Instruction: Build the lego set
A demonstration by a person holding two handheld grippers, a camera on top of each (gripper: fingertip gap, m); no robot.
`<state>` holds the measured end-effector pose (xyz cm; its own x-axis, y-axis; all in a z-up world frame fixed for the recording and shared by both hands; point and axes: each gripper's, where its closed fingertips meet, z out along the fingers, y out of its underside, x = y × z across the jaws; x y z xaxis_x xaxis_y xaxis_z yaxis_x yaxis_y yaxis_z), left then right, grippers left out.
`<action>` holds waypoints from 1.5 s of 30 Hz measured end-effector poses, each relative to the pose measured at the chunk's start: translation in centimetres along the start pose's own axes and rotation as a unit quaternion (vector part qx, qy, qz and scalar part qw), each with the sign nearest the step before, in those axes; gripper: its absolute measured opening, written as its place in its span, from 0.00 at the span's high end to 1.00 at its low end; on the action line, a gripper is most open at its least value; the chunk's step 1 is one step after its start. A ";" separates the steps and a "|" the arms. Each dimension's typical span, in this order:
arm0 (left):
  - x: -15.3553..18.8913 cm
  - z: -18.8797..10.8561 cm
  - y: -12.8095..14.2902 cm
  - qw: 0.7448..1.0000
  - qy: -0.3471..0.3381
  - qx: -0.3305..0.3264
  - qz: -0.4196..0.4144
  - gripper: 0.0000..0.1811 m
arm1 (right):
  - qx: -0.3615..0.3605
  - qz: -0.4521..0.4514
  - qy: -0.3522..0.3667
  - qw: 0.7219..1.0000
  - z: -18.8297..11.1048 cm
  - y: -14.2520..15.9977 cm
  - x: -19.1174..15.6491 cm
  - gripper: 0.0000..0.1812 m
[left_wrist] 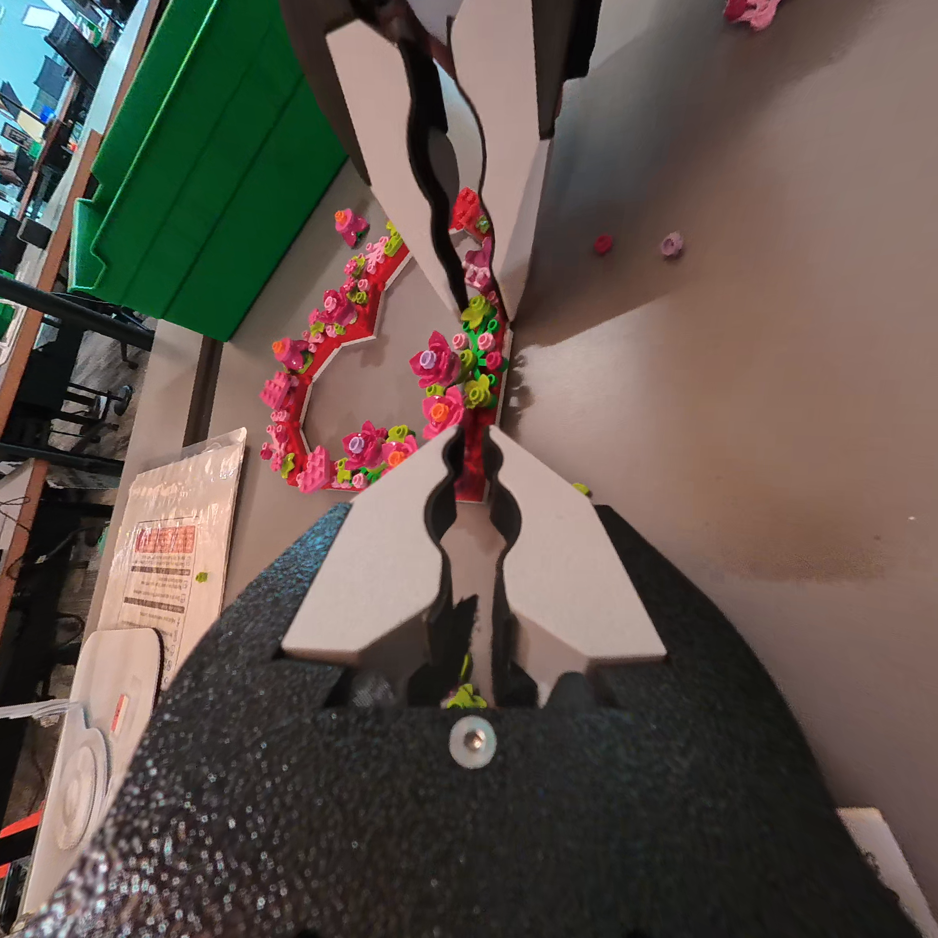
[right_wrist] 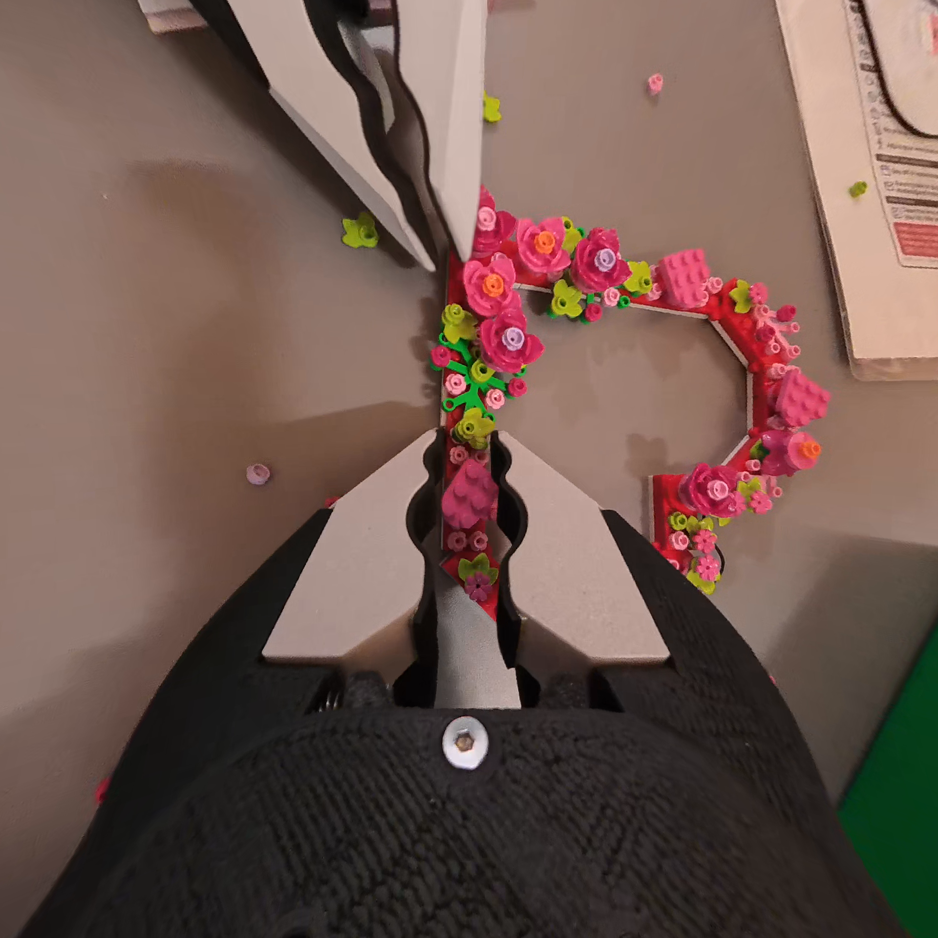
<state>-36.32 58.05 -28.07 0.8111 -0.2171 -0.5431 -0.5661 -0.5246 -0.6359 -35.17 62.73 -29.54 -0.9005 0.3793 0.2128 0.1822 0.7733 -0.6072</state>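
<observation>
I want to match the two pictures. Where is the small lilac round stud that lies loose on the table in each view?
Left wrist view: the lilac stud lies upper right, beside a loose red stud.
Right wrist view: the lilac stud lies at middle left, alone on the table.
Shared landmark: the red flower frame, which both tongs close on.

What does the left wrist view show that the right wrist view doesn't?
Only the left wrist view shows the green bin's ribbed side, shelving behind it, and a loose pink flower beside the wreath. Only the right wrist view shows a lime leaf piece and a pale pink stud on the table. Both show the red flower wreath, held at one straight edge by both grippers, and the bagged booklet.
</observation>
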 end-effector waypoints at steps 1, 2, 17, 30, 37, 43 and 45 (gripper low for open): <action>0.1 0.0 0.0 1.000 0.003 0.001 -0.001 0.99 | -0.003 -0.001 0.001 1.000 0.0 0.0 0.0 0.92; 0.2 0.1 0.1 1.000 0.007 -0.001 -0.002 0.99 | -0.007 0.000 0.001 1.000 0.1 0.0 0.0 0.92; 1.4 1.0 1.2 0.998 0.012 -0.037 0.042 1.00 | -0.033 0.026 0.019 0.999 0.3 -0.1 -0.2 0.92; 1.5 0.9 1.0 0.999 0.021 -0.026 0.030 1.00 | 0.023 0.078 0.017 0.997 0.0 -1.6 0.2 0.90; 1.7 0.8 1.0 0.999 0.027 -0.022 0.028 1.00 | 0.064 0.095 0.003 0.993 -0.4 -2.4 0.2 0.96; 1.2 0.6 0.7 1.000 0.020 -0.011 0.017 1.00 | 0.086 0.111 0.017 0.990 -1.0 -2.9 1.4 0.96; 0.9 0.6 0.9 1.000 0.009 -0.016 0.022 1.00 | 0.068 0.106 0.017 0.992 -0.6 -2.6 1.5 0.97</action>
<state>-36.16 57.91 -29.43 0.7887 -0.2557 -0.5591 -0.5963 -0.5396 -0.5944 -36.74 61.61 -27.20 -0.8332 0.5450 0.0933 0.3092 0.5991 -0.7386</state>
